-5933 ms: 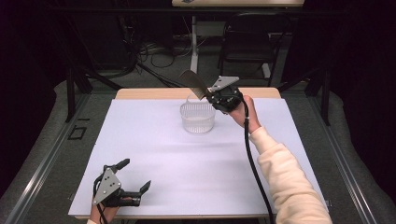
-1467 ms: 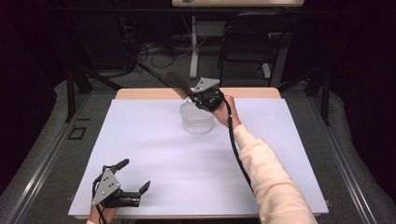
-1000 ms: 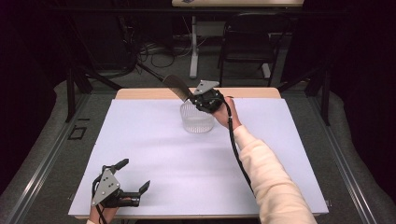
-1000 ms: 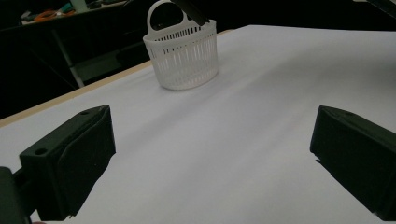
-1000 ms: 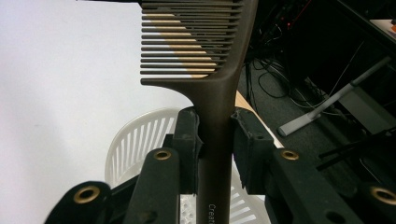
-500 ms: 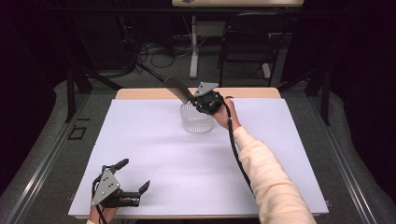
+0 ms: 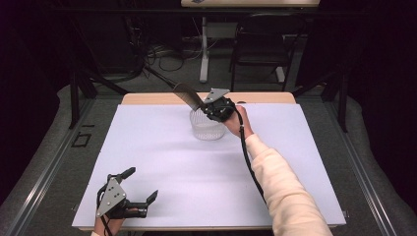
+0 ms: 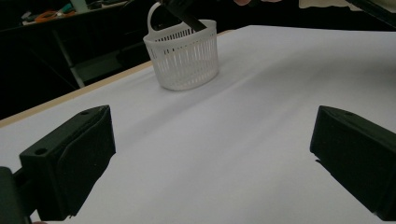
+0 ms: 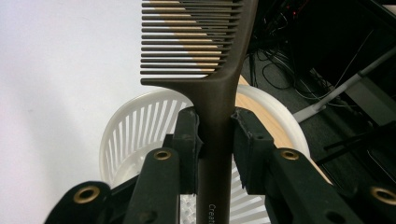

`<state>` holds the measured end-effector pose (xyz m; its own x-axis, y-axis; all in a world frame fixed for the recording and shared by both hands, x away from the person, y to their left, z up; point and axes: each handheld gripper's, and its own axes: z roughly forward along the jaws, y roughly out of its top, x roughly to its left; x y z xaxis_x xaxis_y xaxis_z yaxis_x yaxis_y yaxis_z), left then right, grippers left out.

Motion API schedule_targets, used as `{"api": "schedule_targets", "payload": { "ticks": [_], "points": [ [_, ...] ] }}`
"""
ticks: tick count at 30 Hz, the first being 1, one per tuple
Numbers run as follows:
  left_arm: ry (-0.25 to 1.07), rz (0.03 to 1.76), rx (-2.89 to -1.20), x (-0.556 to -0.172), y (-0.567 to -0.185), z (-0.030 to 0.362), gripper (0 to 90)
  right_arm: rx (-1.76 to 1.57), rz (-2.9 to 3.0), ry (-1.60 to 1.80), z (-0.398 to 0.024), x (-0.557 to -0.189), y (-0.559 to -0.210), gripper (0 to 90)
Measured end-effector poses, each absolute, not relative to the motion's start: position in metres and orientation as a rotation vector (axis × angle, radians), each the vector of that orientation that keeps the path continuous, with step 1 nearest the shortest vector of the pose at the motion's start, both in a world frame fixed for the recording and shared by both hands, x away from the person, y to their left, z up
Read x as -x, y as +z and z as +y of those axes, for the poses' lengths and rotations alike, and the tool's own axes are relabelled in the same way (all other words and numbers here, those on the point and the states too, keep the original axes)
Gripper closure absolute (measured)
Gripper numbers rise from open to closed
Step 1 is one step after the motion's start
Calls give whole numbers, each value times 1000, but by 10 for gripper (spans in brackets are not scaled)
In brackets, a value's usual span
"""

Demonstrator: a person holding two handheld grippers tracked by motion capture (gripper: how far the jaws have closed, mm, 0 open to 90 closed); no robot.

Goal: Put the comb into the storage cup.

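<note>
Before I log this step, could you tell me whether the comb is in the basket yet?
Partly: the right gripper holds the comb by its handle, whose lower end dips into the basket.

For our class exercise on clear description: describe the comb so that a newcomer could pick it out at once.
Start at the white table and look to its far edge, where a small white slatted basket stands. Right above it, the right gripper clamps the handle of a dark brown comb. Its row of fine teeth marks it out.
</note>
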<state>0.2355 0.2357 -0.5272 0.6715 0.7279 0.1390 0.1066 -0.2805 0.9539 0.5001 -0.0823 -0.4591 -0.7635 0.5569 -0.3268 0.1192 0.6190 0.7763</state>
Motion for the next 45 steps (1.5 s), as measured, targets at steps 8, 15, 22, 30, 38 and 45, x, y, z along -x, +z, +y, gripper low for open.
{"api": "schedule_targets", "payload": {
  "ticks": [8,15,22,30,38,45],
  "points": [
    [699,670,-1776,-236,-527,236,1,-536,2293,1040,-84,-502,-465,725],
    [699,669,-1777,-236,-527,236,1,-536,2307,1026,-84,-503,-471,725],
    [702,670,-1776,-235,-527,236,1,-528,2329,1008,-83,-503,-476,724],
    [705,666,-1772,-235,-527,236,1,-507,2343,996,-81,-504,-480,724],
    [705,665,-1773,-235,-527,235,1,-493,2351,977,-82,-504,-480,724],
    [705,664,-1772,-235,-526,235,1,-467,2366,952,-80,-505,-481,724]
  ]
}}
